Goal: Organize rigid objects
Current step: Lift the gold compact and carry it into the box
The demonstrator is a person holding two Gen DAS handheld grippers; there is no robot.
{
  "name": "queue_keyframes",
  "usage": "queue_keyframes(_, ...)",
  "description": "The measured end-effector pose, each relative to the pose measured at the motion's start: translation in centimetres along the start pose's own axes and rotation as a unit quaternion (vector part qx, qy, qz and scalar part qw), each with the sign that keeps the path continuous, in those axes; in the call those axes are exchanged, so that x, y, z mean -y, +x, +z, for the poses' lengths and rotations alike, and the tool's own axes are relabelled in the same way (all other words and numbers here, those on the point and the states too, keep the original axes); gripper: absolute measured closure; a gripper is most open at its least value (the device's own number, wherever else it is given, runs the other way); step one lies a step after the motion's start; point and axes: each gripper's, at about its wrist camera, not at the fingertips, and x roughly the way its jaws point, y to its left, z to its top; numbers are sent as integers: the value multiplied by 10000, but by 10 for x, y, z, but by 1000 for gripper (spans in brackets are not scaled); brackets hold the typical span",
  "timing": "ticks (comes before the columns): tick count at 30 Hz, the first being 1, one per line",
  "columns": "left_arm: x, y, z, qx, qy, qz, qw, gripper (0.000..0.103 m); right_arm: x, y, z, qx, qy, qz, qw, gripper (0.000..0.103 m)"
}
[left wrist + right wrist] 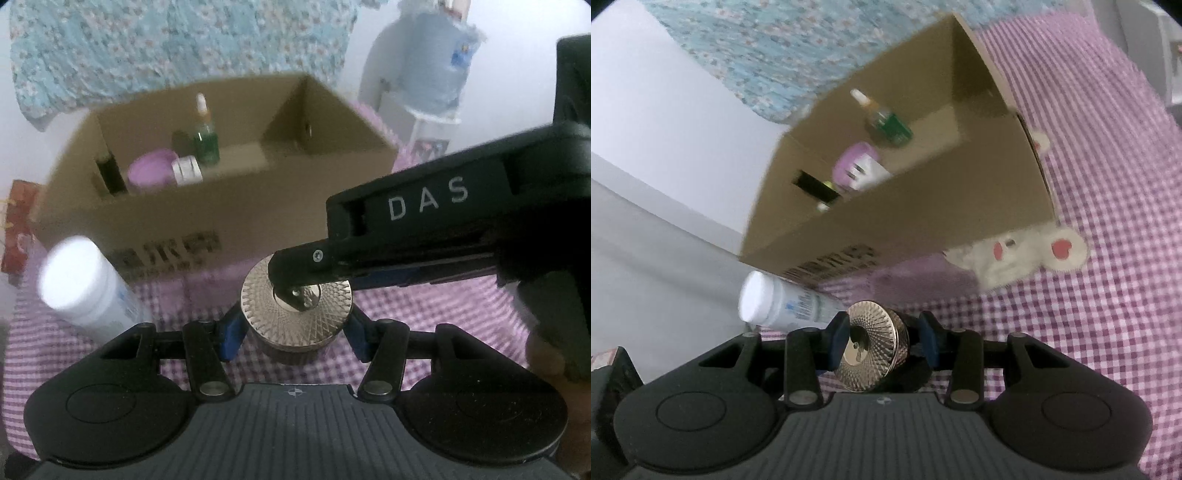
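Nearest me, my left tool [291, 332] grips the body of a jar with a gold faceted lid [295, 299], blue pads pressed at its 9 and 3 o'clock. My right tool [882, 339] clamps the same gold lid across its rim; in the left view its black finger comes in from 3 o'clock and lies over the lid's centre. So both tools are closed on one object, and it looks lifted off the purple checked cloth [1108, 258].

I judge the step to be carrying this jar toward the cardboard box [221, 218], which stands at 12 o'clock beyond the jar. The next move calls for clearing the box's near wall before lowering, with both tools moving together so the lid is not twisted against the body.

Just at 10 o'clock a white bottle [85, 284] lies beside the jar, close to my left finger; I should not brush it. At 2 o'clock in the right view a white plush toy [1015, 254] lies against the box's corner.

Inside the box, a purple jar [151, 170], a white container [186, 170] and a green dropper bottle [205, 136] crowd the 10 to 11 o'clock end. The 1 o'clock half of the floor looks bare, the best room for setting down.
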Motion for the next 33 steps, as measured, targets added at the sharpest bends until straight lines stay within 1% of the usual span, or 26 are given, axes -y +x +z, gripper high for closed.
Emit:
queue_keyframes(4, -1, -31, 23, 399, -37, 88, 9992, 48, -30, -27, 16, 339, -410, 108, 9985, 59)
queue_keyframes(6, -1, -39, 38, 525, -13, 140, 9985, 48, -43, -35, 27, 460, -582, 142, 9971, 59)
queue_keyframes(8, -3, -43, 54, 607, -47, 170, 9980, 48, -54, -41, 42, 538, -730, 127, 9958, 59)
queue_keyframes(11, -7, -38, 76, 623, -137, 216, 9977, 48, -64, -40, 64, 555, -867, 103, 9946, 59)
queue_keyframes(15, -15, -16, 100, 384, -338, 171, 9985, 48, -62, -24, 97, 356, -829, 53, 9959, 59)
queue_keyframes(21, -25, 30, 121, -200, -603, 77, 9979, 48, -42, 25, 131, -114, -741, -240, 9969, 58)
queue_keyframes(27, -36, 69, 127, -633, -923, 12, 9937, 48, -25, 60, 148, -463, -745, -486, 9950, 57)
queue_keyframes(33, -40, 92, 121, -991, -1071, -67, 9893, 48, -16, 85, 148, -736, -823, -750, 9911, 57)
